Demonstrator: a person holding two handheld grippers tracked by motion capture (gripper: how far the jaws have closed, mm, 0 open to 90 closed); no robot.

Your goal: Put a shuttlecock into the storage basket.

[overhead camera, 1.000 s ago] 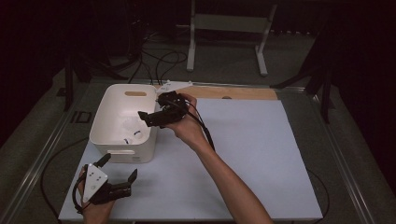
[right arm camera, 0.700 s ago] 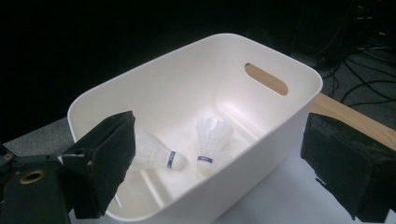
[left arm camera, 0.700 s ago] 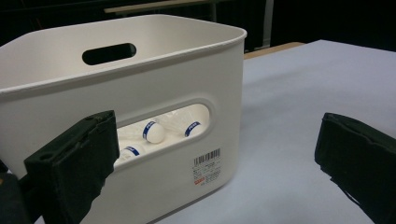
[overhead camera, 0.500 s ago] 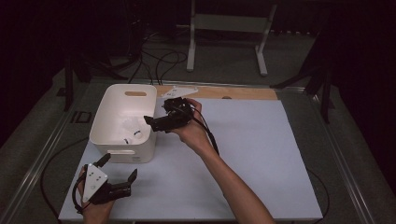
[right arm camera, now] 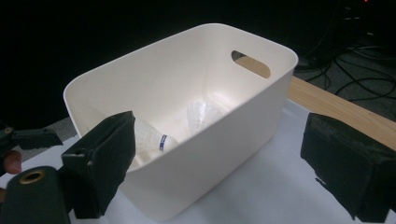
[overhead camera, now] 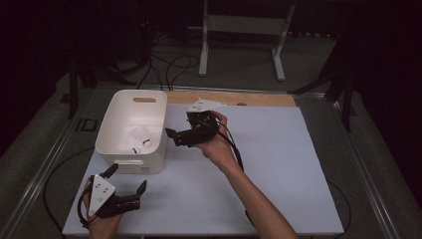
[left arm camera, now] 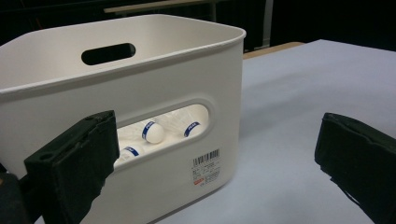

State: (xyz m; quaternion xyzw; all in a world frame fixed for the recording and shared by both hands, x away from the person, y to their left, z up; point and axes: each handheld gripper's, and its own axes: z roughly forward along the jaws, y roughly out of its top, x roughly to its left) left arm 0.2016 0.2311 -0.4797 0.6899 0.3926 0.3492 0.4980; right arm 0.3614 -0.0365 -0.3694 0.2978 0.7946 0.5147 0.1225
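Beside the white bin (overhead camera: pixel 130 130), right gripper (overhead camera: pixel 175 138) open, empty; swinging sideways could knock bin, spilling shuttlecocks (right arm camera: pixel 150 135).

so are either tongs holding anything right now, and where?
Nothing held. Left tongs and right tongs are both open and empty; the shuttlecocks lie in the white bin.

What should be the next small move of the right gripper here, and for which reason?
Probably draw the right gripper back from the white bin toward the bare table. Its jaws stand open and hold nothing, just beside the bin's rim, and the shuttlecocks already lie inside.
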